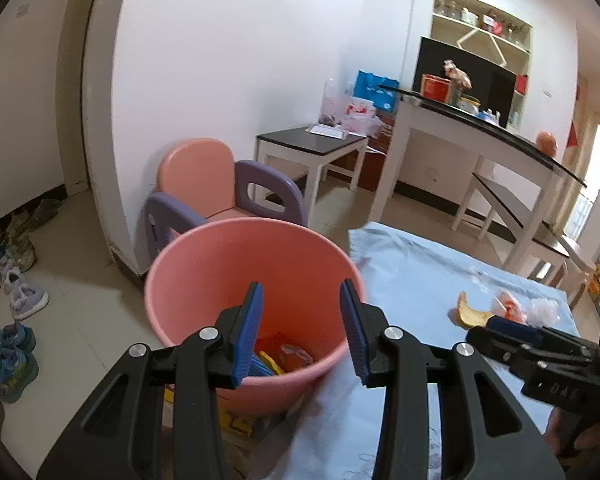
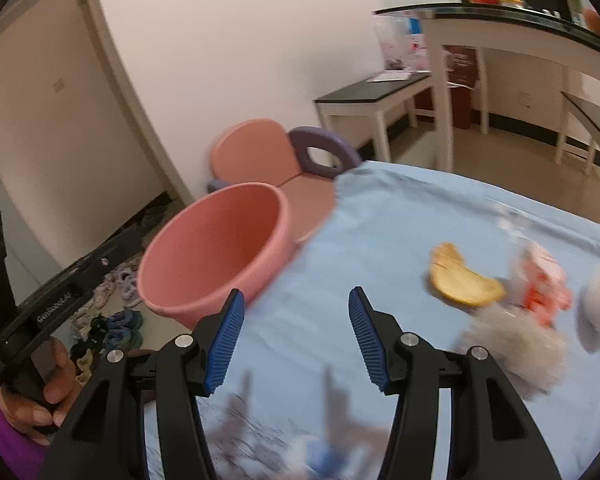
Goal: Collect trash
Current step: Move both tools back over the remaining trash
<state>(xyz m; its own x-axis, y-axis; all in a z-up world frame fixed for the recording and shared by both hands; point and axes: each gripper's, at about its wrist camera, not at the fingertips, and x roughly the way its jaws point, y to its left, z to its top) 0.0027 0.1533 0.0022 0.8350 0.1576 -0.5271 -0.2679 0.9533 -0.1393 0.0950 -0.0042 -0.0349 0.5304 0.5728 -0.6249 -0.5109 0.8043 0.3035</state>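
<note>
Both grippers (left (image 1: 302,330), right (image 2: 296,338)) agape, empty

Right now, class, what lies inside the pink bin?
In the pink bin, at its bottom: a yellow piece, a blue piece and a clear wrapper. The left gripper fingers cover the rest.

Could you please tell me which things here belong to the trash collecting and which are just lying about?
For the job:
- pink bin, some trash already inside
- peel on the blue cloth
- orange wrapper
- grey fluff
- left tongs and right tongs, both open

Just lying about:
- child's chair
- shoes
- tables
- shelves
</note>
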